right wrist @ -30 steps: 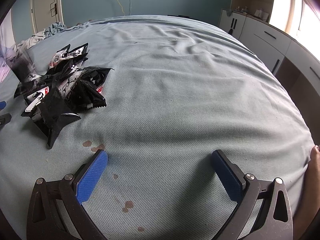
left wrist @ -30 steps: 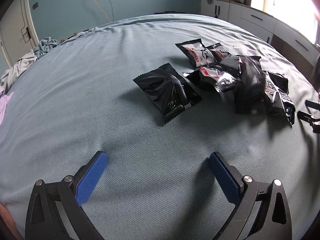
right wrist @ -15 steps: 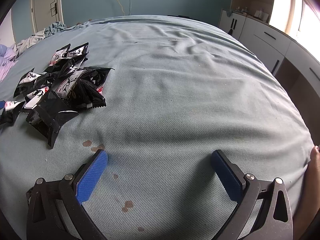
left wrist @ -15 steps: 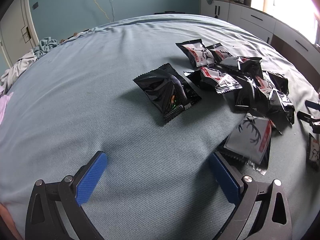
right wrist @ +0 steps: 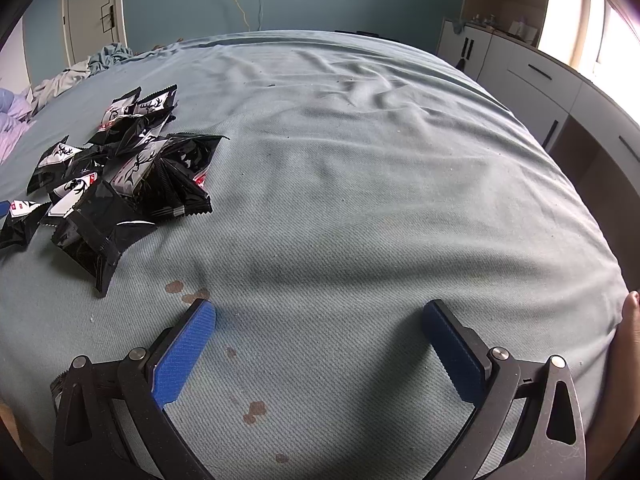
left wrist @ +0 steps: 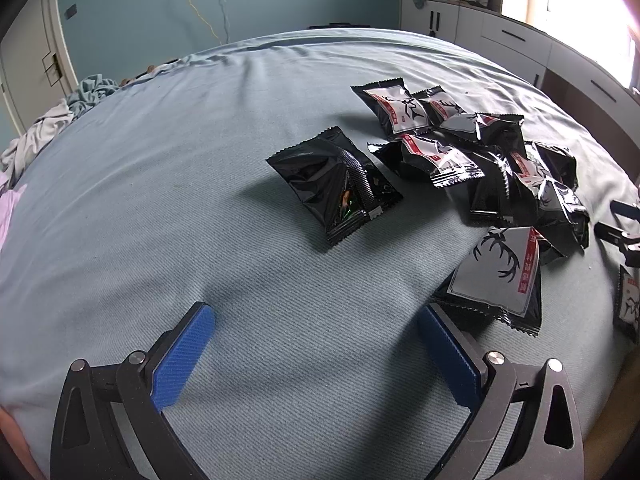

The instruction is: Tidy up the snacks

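Both the left gripper (left wrist: 314, 344) and right gripper (right wrist: 320, 340) hung released over the bed (right wrist: 360, 200), where glossy snack packets (left wrist: 496, 176), loosely heaped, risked sliding apart

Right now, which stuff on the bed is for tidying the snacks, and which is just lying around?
For the job:
- pile of snack packets
- lone black packet
- deer-antler packet
- left tongs, open
- right tongs, open

Just lying about:
- crumpled clothes
- brown stains on the bedsheet
- white cabinets
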